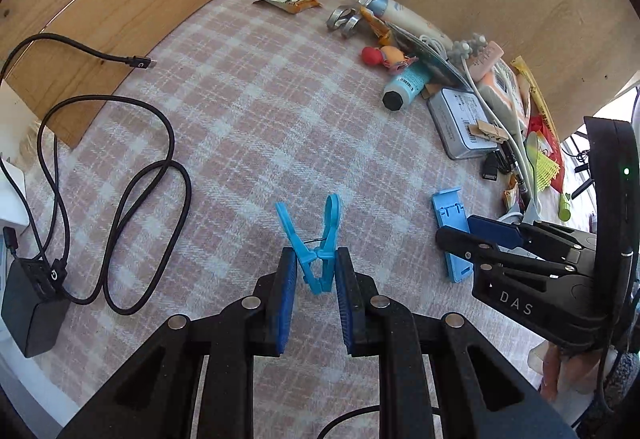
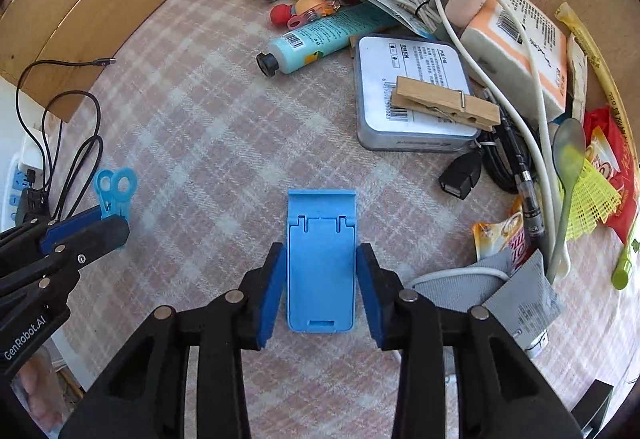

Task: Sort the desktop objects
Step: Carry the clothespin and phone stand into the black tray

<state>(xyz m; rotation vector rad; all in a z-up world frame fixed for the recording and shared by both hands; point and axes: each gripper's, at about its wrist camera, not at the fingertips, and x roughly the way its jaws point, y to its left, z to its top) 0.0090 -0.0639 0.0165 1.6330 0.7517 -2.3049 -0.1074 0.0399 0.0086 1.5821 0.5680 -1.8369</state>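
Two blue pads of the left gripper pinch the blue clothes peg at dead centre of the left wrist view, its handles pointing to twelve o'clock above the checked cloth; clutter sits at two o'clock. Over to the right wrist view: the right gripper brackets the blue phone stand lying flat mid-frame, pads just beside its edges, contact unclear. The wooden peg rests on a grey tin at one o'clock.

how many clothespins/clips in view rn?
2. A blue plastic clip sits between the left gripper fingers; a wooden clothespin lies on the grey tin in the pile. More may be hidden under the clutter.
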